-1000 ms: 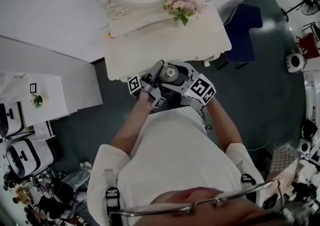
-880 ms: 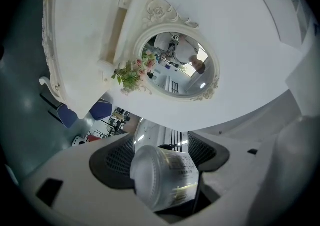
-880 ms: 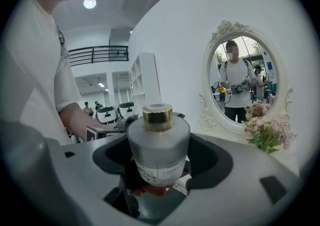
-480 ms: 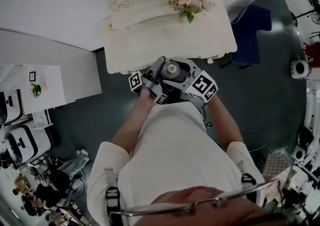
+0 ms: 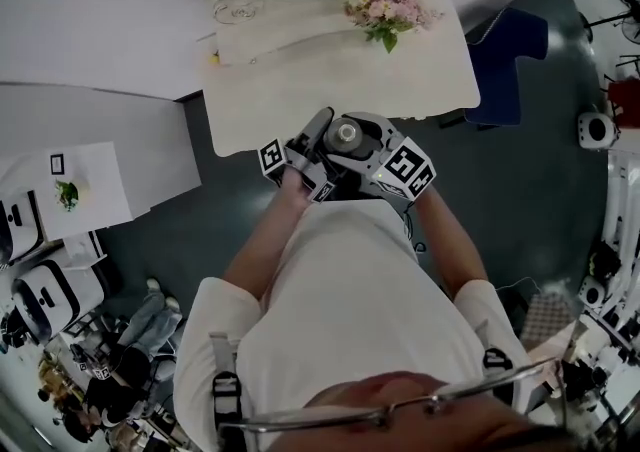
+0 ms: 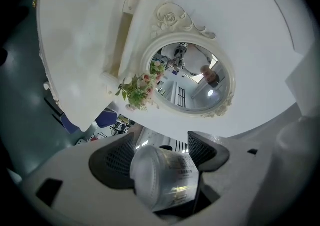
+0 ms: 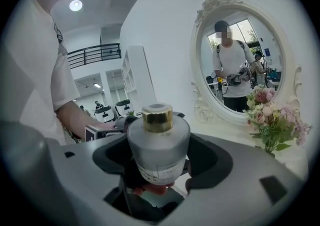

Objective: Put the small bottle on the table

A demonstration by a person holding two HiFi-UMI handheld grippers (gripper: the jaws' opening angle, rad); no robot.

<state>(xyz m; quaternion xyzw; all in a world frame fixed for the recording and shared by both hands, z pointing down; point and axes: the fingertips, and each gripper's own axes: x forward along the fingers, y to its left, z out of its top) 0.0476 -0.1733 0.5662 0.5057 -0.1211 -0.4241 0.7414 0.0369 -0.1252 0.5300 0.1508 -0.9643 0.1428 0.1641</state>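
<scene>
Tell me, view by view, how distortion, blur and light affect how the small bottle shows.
Head view: dim, the table edges bowed by the wide lens, the small bottle tiny and seen cap-on. Left gripper view: fisheye circle with black corners, the bottle so near the lens that it looks soft, with a bright streak on its label. Right gripper view: same fisheye, but the bottle is crisp.

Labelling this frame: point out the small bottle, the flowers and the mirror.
small bottle (image 7: 159, 142): right gripper view, frosted body below its cap.
flowers (image 5: 385, 5): head view, pink blooms.
mirror (image 6: 192, 77): left gripper view, middle of the glass.
</scene>
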